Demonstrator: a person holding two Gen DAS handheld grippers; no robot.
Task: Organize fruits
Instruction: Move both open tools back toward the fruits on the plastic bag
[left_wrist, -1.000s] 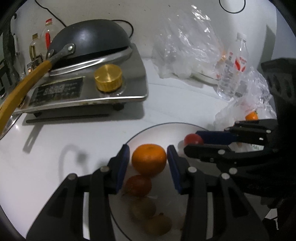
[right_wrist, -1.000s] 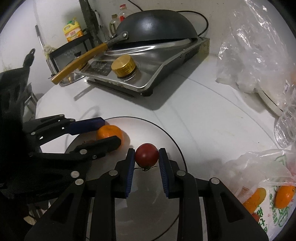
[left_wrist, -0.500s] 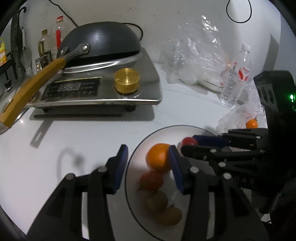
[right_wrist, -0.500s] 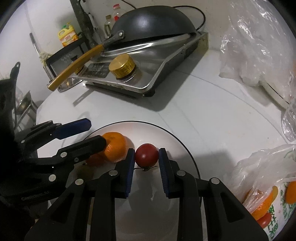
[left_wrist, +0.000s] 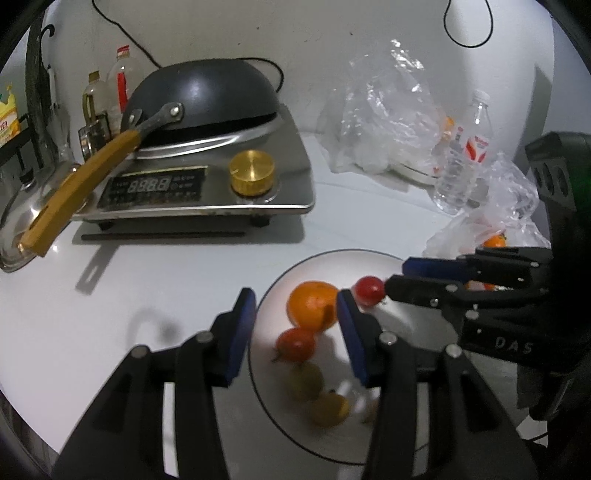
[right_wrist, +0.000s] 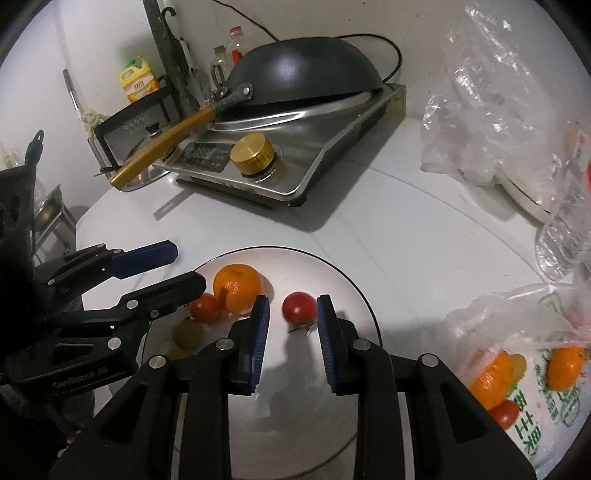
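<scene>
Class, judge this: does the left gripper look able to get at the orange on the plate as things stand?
Probably yes. The left gripper stands open, wider than the orange, which lies uncovered just ahead. The right gripper is off to the side.

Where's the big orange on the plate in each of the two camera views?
Left wrist view: the orange sits right of centre, at the far side of the plate, just left of the near tool's right blue pad.
Right wrist view: the orange sits left of centre, up-left of the near tool's left pad.
Shared landmark: the gold knob on the cooker.
</scene>
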